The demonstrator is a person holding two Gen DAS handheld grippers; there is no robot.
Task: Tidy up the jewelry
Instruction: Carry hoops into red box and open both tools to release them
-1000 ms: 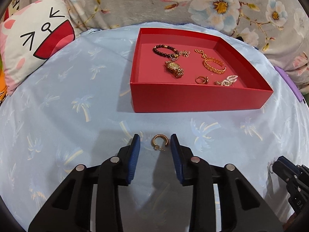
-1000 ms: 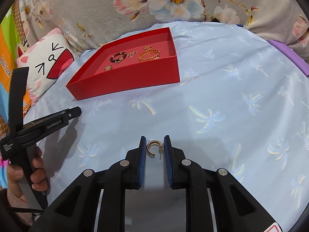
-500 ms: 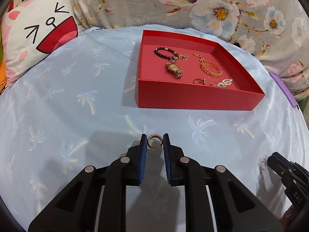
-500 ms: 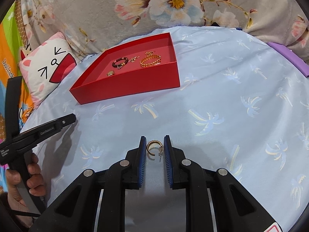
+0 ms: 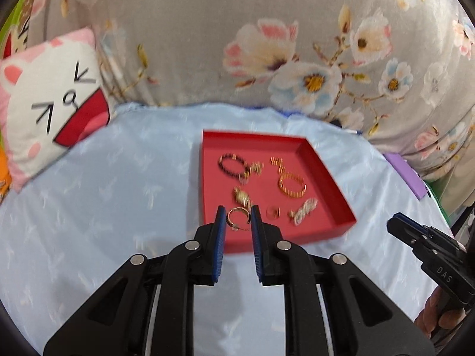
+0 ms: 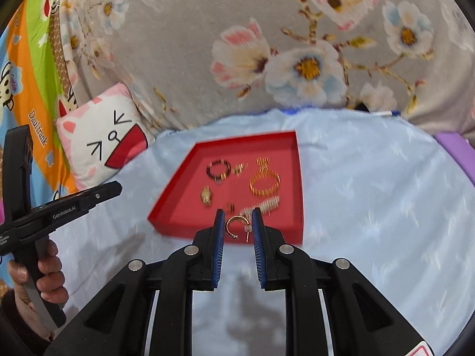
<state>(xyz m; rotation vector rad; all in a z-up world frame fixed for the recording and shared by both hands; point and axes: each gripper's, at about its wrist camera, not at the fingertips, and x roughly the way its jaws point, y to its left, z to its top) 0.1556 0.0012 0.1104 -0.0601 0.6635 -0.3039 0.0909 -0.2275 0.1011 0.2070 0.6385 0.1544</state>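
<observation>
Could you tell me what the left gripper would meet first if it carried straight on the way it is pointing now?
Probably the red tray: the left gripper, shut on a gold hoop earring, points down over the tray's near wall towards the gold watch inside. Depth is unclear.

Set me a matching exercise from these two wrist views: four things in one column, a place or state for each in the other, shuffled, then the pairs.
1. left gripper
2. beaded bracelet
3. cat pillow
4. red tray

A. lies inside the tray
B. left of the tray, at the cloth's edge
C. shut on a gold hoop earring
D. sits on the blue cloth

Pairs: 1-C, 2-A, 3-B, 4-D
</observation>
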